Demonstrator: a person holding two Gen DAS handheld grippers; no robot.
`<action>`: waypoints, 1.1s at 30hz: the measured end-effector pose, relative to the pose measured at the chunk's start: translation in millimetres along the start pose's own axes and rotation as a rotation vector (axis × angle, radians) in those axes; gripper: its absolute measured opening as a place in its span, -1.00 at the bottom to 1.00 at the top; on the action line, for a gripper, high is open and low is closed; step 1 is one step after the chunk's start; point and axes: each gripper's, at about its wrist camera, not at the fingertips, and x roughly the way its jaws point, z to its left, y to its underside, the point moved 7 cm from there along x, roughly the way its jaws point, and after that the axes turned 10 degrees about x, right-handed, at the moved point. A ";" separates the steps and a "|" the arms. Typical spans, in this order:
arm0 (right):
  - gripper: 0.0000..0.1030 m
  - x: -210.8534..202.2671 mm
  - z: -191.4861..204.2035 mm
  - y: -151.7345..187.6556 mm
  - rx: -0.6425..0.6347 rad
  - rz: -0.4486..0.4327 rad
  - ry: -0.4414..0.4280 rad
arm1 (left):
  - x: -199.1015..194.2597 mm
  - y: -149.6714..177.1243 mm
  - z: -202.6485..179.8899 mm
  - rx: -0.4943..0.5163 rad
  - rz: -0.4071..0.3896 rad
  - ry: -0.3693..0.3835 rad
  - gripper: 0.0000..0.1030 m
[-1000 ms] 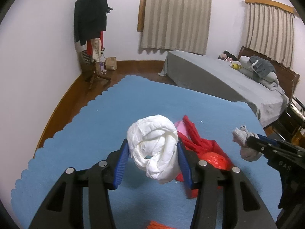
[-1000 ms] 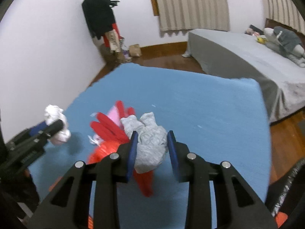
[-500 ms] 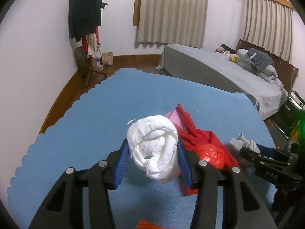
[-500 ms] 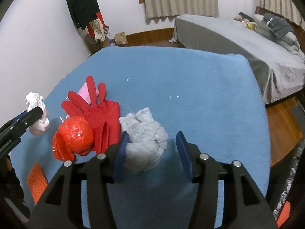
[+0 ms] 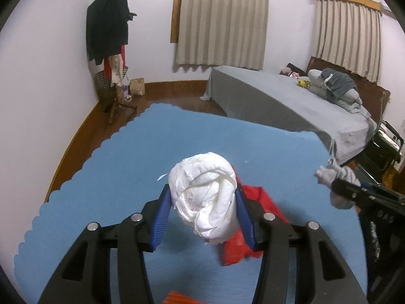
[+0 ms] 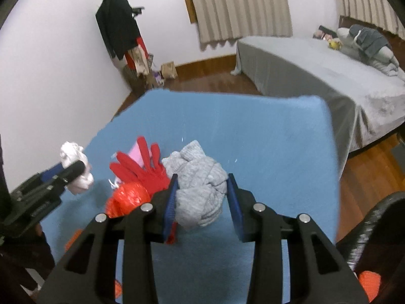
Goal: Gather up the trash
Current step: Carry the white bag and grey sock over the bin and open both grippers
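Left gripper (image 5: pixel 203 211) is clamped on a white crumpled wad (image 5: pixel 206 197), held above the blue mat (image 5: pixel 114 167) near its front edge. Right gripper (image 6: pixel 201 197) has just been closing on a grey crumpled cloth (image 6: pixel 198 190); both blue pads touch it, so it grips the cloth near the mat's middle. Red glove (image 6: pixel 141 167) and red-orange plastic ball (image 6: pixel 127 198) lie on the mat just left of the grey cloth, toward the mat's left edge.
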 end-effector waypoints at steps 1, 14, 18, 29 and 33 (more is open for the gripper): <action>-0.30 -8.7 -1.6 -4.3 0.007 -0.014 -0.001 | -2.8 -3.0 -4.2 0.002 -0.005 0.008 -0.05; -0.30 -100.9 -43.2 -19.4 0.060 -0.138 0.046 | -39.1 -36.2 -78.0 0.074 -0.062 0.116 -0.05; -0.30 -125.2 -63.3 -16.3 0.084 -0.165 0.080 | -48.4 -43.0 -107.4 0.099 -0.077 0.166 -0.05; -0.30 -175.3 -119.5 -0.4 0.141 -0.226 0.184 | -67.7 -49.8 -190.0 0.183 -0.112 0.294 -0.05; -0.30 -190.4 -139.5 7.0 0.161 -0.239 0.224 | -76.1 -50.4 -217.7 0.224 -0.126 0.336 -0.05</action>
